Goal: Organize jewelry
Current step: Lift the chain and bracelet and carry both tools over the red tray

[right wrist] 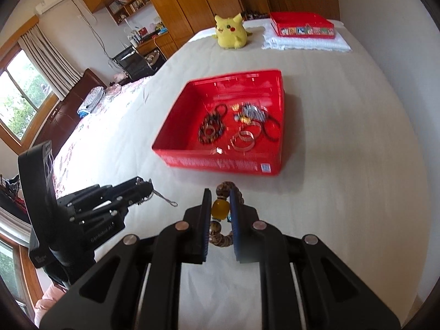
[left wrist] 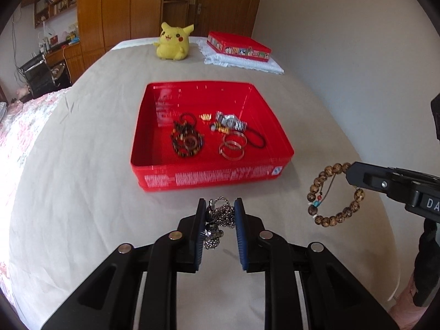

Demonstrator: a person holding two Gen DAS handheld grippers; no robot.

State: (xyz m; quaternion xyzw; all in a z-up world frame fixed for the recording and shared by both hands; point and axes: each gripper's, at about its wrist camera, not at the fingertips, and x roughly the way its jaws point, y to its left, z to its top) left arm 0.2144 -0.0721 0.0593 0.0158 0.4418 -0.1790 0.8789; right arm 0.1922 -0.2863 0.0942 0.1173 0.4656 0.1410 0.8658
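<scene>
Jewelry here is light and limp — the silver chain necklace (left wrist: 218,221) sags and bunches in a clump, so it wants a pinch on the bunched links near the pendant, or it may slide through. The wooden bead bracelet (left wrist: 334,194) is a loose ring of hard, smooth beads; a grip across one bead works best.

The left hand-held gripper (left wrist: 220,214) is narrowed onto the necklace, carried above the bed (left wrist: 82,192), just near of the red tin (left wrist: 209,177). The right hand-held gripper (right wrist: 220,206) is clamped on the bracelet's amber bead (right wrist: 220,207) — the loop hangs free to the tin's near right. Bangles (left wrist: 232,147), a watch (left wrist: 231,121) and dark bead strands (left wrist: 185,139) already lie inside.
</scene>
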